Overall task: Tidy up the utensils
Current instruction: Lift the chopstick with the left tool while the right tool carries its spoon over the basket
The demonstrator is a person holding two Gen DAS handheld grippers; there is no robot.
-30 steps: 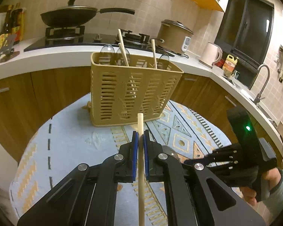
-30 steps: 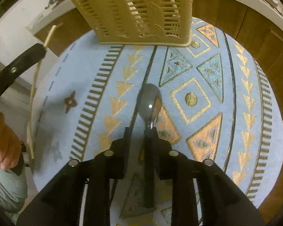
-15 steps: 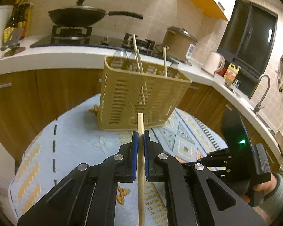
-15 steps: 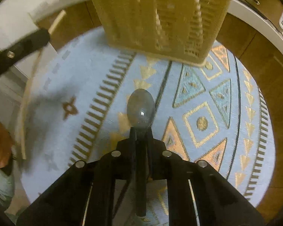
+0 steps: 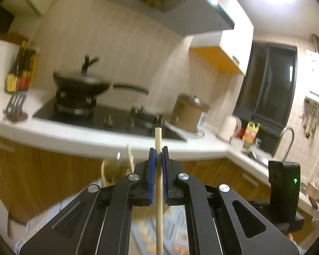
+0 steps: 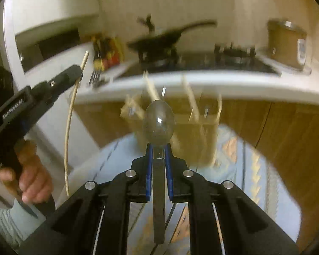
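Landmark for all positions: the slotted utensil basket (image 6: 180,125), standing on the patterned tablecloth (image 6: 240,170) in front of the kitchen counter (image 6: 202,82).

Left gripper (image 5: 157,159): blue pads closed tight on a wooden chopstick (image 5: 158,182), which runs upright between them, its tip poking above the pads. Seen from the right wrist view, this gripper sits well to the left of the basket, the chopstick hanging down below it, clear of the cloth.

Right gripper (image 6: 158,155): narrow, pads clamped on the neck of a metal spoon (image 6: 158,125); the bowl sticks out forward and lines up with the basket, on the near side of it, not yet over the rim as far as I can judge (frame is motion-blurred, so depth is uncertain).

Basket contents: several chopsticks (image 6: 151,89) and what look like other handles already stand in it. Exact count not readable.

Progress, judged: part of the sorting is done, since the basket already holds utensils. Both items now in hand are off the cloth but neither is in the basket. Remaining: carry each over the rim, tip it handle-down or upright into a compartment, release. Which compartment suits which I cannot tell. No other loose utensils are visible on the cloth.
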